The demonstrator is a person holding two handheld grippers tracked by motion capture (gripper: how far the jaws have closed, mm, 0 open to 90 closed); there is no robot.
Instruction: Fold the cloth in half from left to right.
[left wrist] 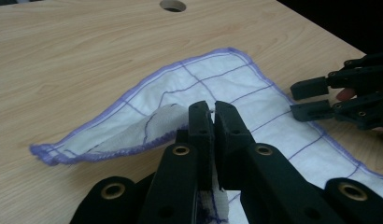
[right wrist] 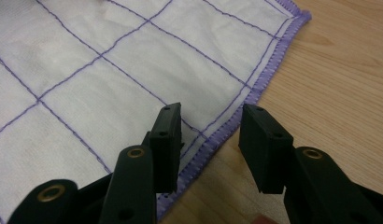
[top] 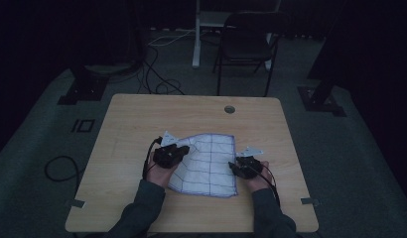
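A white cloth (top: 211, 166) with purple grid lines and a purple hem lies on the wooden table (top: 137, 119). My left gripper (top: 183, 148) is at its left side, shut on the cloth's left edge. In the left gripper view the jaws (left wrist: 209, 109) pinch a lifted fold of the cloth (left wrist: 217, 79), which arches up from the table. My right gripper (top: 234, 167) sits at the cloth's right edge. Its jaws (right wrist: 211, 115) stand open and straddle the purple hem (right wrist: 236, 112) without pressing on it. The right gripper (left wrist: 315, 98) also shows far right in the left gripper view.
A round cable hole (top: 230, 109) sits near the table's far edge. Behind the table stand a dark folding chair (top: 246, 44) and a white stand leg (top: 196, 39). Cables (top: 60, 168) lie on the grey floor to the left.
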